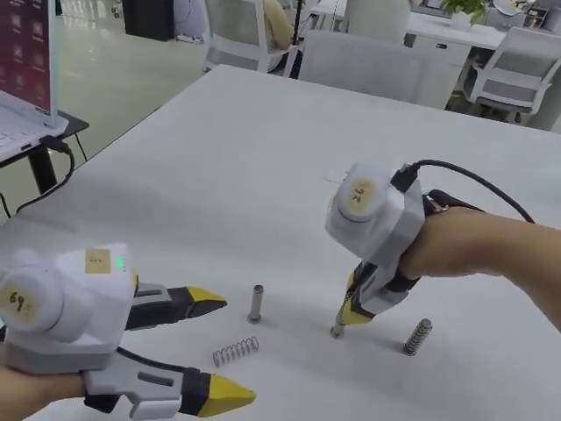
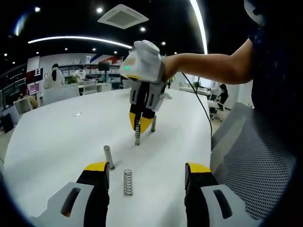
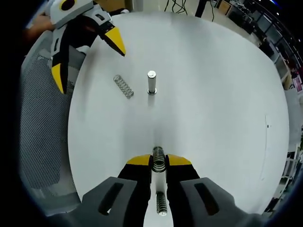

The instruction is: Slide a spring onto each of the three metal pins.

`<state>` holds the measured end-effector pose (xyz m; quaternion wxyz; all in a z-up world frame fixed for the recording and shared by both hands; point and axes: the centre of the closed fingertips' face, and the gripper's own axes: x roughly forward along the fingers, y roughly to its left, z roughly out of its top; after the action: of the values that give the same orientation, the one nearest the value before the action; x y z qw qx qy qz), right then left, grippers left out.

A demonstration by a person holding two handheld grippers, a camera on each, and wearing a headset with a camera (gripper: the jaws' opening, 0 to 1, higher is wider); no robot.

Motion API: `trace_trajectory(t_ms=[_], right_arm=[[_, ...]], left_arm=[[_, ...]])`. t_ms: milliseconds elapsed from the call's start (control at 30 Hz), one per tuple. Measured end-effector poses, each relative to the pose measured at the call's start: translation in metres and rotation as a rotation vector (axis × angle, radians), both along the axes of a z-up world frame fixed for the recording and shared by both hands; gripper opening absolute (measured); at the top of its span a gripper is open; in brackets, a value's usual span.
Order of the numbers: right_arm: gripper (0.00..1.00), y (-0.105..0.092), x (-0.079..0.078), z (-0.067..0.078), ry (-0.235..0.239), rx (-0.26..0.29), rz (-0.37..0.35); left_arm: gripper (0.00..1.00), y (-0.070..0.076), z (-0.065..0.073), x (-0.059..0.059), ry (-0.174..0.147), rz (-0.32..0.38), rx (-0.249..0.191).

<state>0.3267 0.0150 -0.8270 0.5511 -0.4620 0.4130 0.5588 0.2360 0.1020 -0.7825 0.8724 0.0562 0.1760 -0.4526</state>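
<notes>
We are holding the right gripper (image 1: 351, 313) clamped on an upright spring (image 3: 158, 160) over a standing pin (image 2: 137, 140); our left gripper (image 2: 147, 169), jaws apart, is hovering near a loose spring (image 2: 128, 182) lying flat on the table (image 1: 263, 175).

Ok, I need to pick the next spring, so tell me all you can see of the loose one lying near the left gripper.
The loose spring is a short coil of bright metal wire, lying on its side on the white table. It sits just ahead of the open left gripper, near the bare upright pin but apart from it. Only the table touches it.
</notes>
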Motion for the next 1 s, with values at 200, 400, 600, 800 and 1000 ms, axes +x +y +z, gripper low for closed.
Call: trace_trajectory(t_ms=[200, 400, 600, 800, 1000], right_arm=[[0.09, 0.0, -0.001, -0.009, 0.005, -0.008, -0.001], [0.09, 0.001, -0.002, -0.015, 0.006, -0.013, 0.0], [0.09, 0.001, -0.002, -0.018, 0.01, -0.015, -0.006], [0.09, 0.002, -0.002, -0.019, 0.011, -0.01, -0.009], [0.09, 0.002, -0.002, -0.019, 0.012, -0.008, -0.012]], left_arm=[[0.6, 0.0, 0.0, 0.0, 0.002, 0.002, -0.001], [0.6, 0.0, -0.001, 0.001, 0.003, 0.002, 0.001], [0.6, 0.0, -0.001, 0.001, 0.003, 0.003, 0.002], [0.59, 0.001, -0.001, 0.001, 0.003, 0.005, 0.001], [0.59, 0.001, -0.001, 0.001, 0.004, 0.004, 0.002]])
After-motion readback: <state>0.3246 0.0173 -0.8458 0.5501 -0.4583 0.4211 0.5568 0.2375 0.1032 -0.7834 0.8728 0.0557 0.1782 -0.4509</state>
